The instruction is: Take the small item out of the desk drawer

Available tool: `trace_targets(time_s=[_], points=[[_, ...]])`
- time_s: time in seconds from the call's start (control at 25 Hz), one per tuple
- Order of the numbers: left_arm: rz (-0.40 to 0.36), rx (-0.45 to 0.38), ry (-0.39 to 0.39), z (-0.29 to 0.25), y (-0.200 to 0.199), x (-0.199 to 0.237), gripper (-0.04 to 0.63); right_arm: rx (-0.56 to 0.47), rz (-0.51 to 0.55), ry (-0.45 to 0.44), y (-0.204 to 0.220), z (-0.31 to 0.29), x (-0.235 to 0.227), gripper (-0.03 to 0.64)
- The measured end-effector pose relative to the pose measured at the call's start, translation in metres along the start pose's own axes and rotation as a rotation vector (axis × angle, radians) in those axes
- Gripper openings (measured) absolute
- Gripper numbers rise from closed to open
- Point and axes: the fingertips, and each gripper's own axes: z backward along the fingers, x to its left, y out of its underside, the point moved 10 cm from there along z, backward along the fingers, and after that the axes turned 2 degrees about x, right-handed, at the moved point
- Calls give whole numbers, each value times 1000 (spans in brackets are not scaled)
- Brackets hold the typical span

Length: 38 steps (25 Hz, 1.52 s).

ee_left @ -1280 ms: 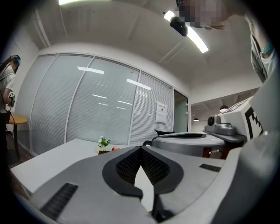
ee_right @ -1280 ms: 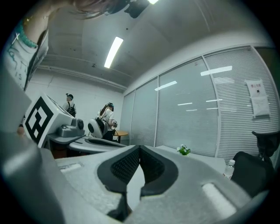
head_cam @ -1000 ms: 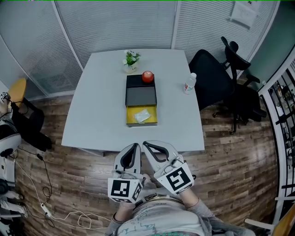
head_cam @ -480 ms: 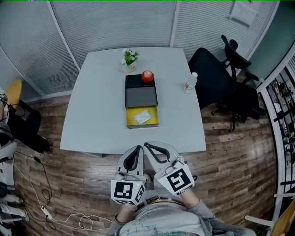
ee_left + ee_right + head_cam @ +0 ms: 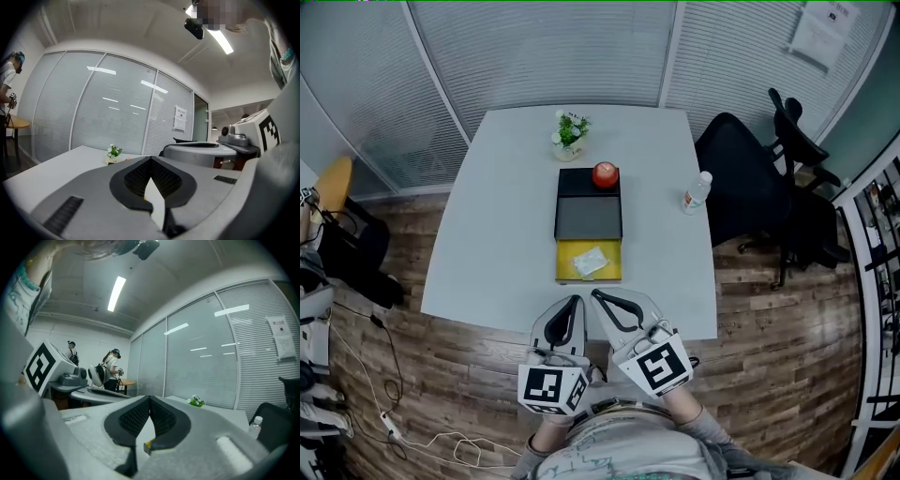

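Office with slatted blinds behind glass and a wood-plank floor. White matte tabletop [image 5: 497, 216], rounded corners. On it sits a flat black drawer unit [image 5: 588, 216] with its yellow drawer [image 5: 566, 260] pulled open. The small item [image 5: 589, 262] lies inside, white and crumpled-looking, too small to identify. A glossy red apple [image 5: 605, 174] is on the unit. The left gripper [image 5: 577, 298] and right gripper [image 5: 594, 292] are short of the tabletop edge. Ribbed black fingers [image 5: 133, 176] on both are pressed tip to tip and hold nothing. The person is cut off at the frame bottom.

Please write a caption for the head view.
Left gripper and right gripper, shut, face the open yellow drawer holding a white item.
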Motion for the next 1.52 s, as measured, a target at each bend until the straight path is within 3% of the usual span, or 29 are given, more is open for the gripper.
trace_targets(time_s=[0.44, 0.92, 1.12, 1.52], points=[[-22, -3, -30, -85, -21, -12, -3, -72, -60, -38, -8, -22, -95, 3], [-24, 6, -55, -121, -18, -14, -3, -60, -54, -83, 3, -36, -133, 3], [-19, 20, -2, -130, -18, -9, -3, -106, -81, -47, 7, -35, -145, 3], [-50, 37, 137, -128, -31, 23, -3, -74, -86, 77, 5, -51, -126, 3]])
